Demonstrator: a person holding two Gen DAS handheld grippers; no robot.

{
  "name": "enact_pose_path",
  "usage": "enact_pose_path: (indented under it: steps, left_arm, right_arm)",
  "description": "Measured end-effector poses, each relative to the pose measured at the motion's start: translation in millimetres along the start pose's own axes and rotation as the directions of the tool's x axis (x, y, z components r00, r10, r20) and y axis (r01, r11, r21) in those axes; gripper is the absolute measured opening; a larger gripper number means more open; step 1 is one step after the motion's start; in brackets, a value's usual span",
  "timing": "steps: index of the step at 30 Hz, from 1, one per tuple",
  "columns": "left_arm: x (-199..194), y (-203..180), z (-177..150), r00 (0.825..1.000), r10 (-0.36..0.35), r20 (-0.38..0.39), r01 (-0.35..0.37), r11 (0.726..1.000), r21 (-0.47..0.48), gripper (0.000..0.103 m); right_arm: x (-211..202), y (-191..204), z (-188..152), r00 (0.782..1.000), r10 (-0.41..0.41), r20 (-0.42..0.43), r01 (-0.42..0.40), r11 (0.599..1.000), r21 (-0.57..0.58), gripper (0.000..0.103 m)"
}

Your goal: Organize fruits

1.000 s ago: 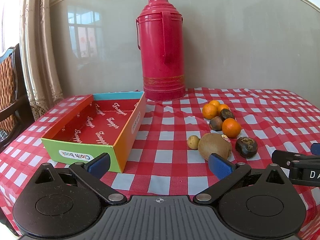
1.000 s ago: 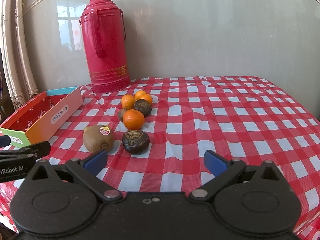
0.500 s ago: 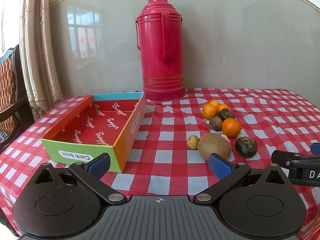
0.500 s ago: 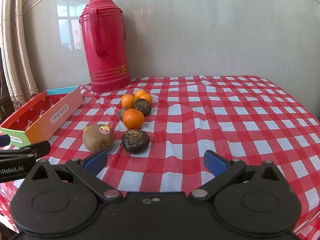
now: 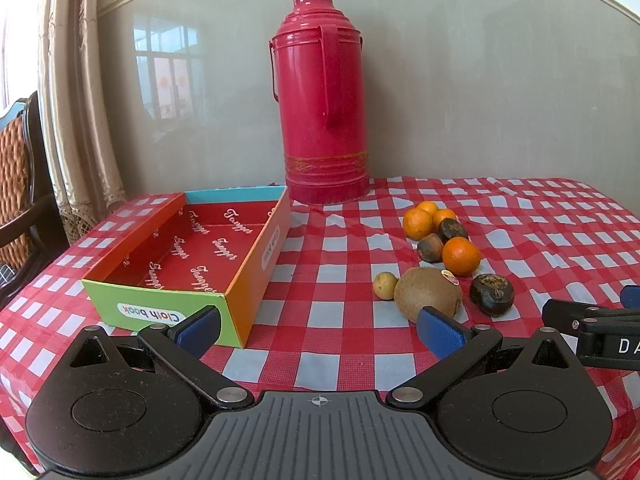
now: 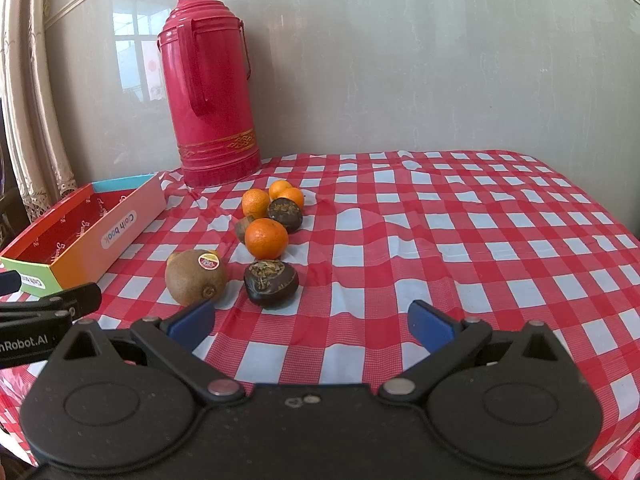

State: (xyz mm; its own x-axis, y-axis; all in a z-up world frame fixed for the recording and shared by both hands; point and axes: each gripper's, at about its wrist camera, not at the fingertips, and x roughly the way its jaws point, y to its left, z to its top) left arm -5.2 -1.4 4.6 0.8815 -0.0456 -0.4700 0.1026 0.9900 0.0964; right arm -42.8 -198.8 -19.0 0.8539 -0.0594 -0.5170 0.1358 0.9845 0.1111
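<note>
Worktop (image 5: 328,332) covered by red-and-white checked cloth, set against a grey wall. Red thermos flask (image 5: 324,100) upright at the rear. Open cardboard box (image 5: 192,256), red interior, sits left of the fruit, nothing in it. Left gripper (image 5: 318,330) and right gripper (image 6: 310,320) hover low over the near edge, jaws wide on both, holding nothing. Fruit lies clustered right of the box: kiwi (image 6: 195,277) with sticker nearest, dark shrivelled fruit (image 6: 272,282) just beside it, small yellowish fruit (image 5: 385,285) touching the kiwi's far-left side. Behind these, four tangerines, the closest tangerine (image 6: 266,239) among two further dark fruits.
</note>
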Motion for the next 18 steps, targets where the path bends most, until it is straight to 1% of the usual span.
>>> enact_pose_path:
  steps: [18]
  left_arm:
    - [-0.1, -3.3, -1.3, 1.000, -0.010, 0.004, 0.010, 1.000, 0.011, 0.103]
  right_arm:
    - [-3.2, -5.3, 0.9, 1.000, -0.006, 0.013, 0.006, 1.000, 0.022, 0.097]
